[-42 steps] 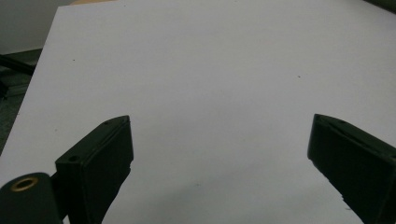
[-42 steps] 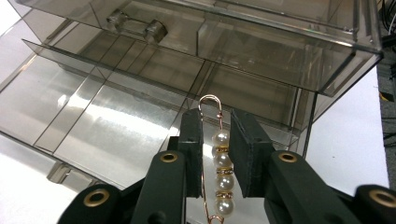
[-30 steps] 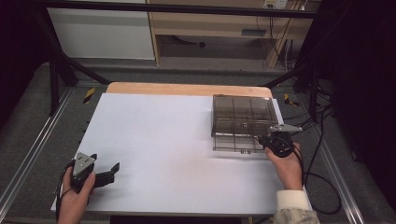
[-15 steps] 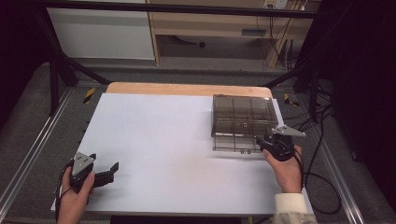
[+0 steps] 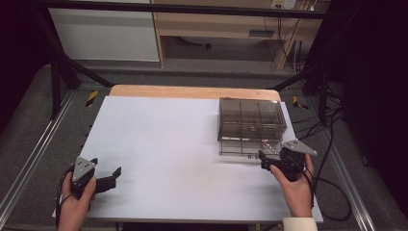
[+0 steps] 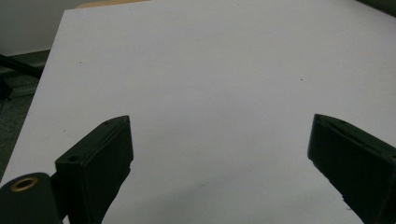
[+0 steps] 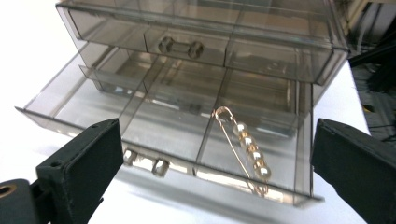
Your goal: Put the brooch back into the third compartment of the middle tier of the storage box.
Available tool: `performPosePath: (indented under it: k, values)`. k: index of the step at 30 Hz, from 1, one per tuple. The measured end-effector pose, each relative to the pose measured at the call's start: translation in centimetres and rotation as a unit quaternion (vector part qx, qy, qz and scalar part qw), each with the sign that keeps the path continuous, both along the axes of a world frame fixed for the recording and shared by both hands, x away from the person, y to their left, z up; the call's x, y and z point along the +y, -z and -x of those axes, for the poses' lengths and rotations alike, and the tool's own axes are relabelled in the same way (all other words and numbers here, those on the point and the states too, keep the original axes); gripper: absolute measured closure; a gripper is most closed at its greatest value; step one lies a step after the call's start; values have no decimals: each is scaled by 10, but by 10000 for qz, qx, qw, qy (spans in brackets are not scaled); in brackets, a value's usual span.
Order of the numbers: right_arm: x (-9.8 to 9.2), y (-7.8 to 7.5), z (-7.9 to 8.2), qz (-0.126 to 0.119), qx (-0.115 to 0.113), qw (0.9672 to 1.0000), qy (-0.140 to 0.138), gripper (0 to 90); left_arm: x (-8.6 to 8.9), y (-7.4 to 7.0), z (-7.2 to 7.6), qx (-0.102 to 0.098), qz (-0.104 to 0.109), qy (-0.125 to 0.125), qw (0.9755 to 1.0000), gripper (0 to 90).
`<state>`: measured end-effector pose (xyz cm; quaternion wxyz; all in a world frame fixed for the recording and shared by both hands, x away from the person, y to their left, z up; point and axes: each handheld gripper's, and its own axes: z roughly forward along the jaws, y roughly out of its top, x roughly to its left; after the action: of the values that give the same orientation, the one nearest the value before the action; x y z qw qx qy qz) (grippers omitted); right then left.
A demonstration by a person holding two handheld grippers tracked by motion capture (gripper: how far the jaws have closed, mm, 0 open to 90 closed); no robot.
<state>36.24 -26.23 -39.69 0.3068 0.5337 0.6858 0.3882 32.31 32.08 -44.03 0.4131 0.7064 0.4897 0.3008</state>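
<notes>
White table top [image 5: 159, 144] on wood, grey carpet floor [image 5: 29, 110], black frame bars [image 5: 62, 62] — wooden shelving [image 5: 231, 24] behind

place: lab / recording rig, not a home
frame: black metal struts [image 5: 62, 72] boxed round the table
top: white sheet-covered tabletop w/ bare wood back edge [image 5: 192, 91]
cabling: black cable bundles [image 5: 332, 130] trailing down the right side
backdrop: pale wooden shelf unit [image 5: 226, 29], grey carpet floor [image 5: 29, 139]

The right gripper [image 5: 267, 162] backs off from the open bottom drawer [image 7: 163, 121] toward the table's near edge, and its jaws have just been opening; nothing sits between them now. A pearl pin [image 7: 243, 144] lies in the drawer's right compartment.
</notes>
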Motion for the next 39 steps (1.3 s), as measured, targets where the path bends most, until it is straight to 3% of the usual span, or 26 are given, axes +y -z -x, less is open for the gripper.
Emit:
performPosePath:
  k: [5, 9, 10, 11, 12, 17, 19, 21, 22, 23, 24, 25, 26, 27, 29, 30, 39]
  values:
    - [-1, 4, 9, 25, 52, 9999, 90, 30, 0, 0, 0, -32, -34, -11, 10000, 67]
    - [-4, 11, 24, -81, 260, 9996, 11, 42, 0, -1, 0, -51, -14, -42, 10000, 67]
    - [-3, 17, 29, 16, 483, 9988, 17, 55, -1, -1, 0, -36, -45, -19, 10000, 67]
    - [-3, 17, 29, 16, 483, 9988, 17, 55, -2, -1, 0, -15, -53, -2, 10000, 67]
    - [-1, 23, 33, 43, 698, 9976, 2, 76, -2, -1, 1, -23, -48, 3, 10000, 67]
    - [5, 27, 34, 133, 874, 9960, -159, 103, -1, -2, 2, -51, -20, -4, 10000, 67]
    - [7, 28, 32, 168, 887, 9958, -175, 151, -1, -2, 1, -48, -13, -1, 10000, 67]
    - [8, 29, 31, 159, 916, 9954, -226, 270, 0, -1, 0, -39, -27, 3, 10000, 67]
    - [8, 29, 31, 159, 916, 9954, -226, 270, 0, -1, 0, -39, -27, 3, 10000, 67]
    - [10, 30, 30, 113, 911, 9952, -325, 357, 0, -1, 0, -31, -15, -1, 10000, 67]
    - [10, 30, 30, 113, 911, 9952, -325, 357, 0, -1, 0, -31, -11, 2, 10000, 67]
    - [13, 30, 29, 189, 873, 9954, -348, 445, 1, -1, 1, -45, 3, 3, 10000, 67]
    - [13, 30, 29, 189, 873, 9954, -348, 445, 1, -1, 1, -45, 3, 3, 10000, 67]
    - [15, 31, 28, 267, 830, 9953, -426, 531, 1, -1, 1, -42, -6, -3, 10000, 67]
    - [16, 31, 28, 264, 828, 9953, -434, 565, 1, -2, 1, -48, -8, -10, 10000, 67]
    - [17, 32, 28, 310, 772, 9954, -473, 645, 1, -2, 1, -56, 6, -12, 10000, 67]
    - [16, 37, 25, 271, 664, 9964, -451, 821, 0, -1, 0, -38, -15, -17, 10000, 67]
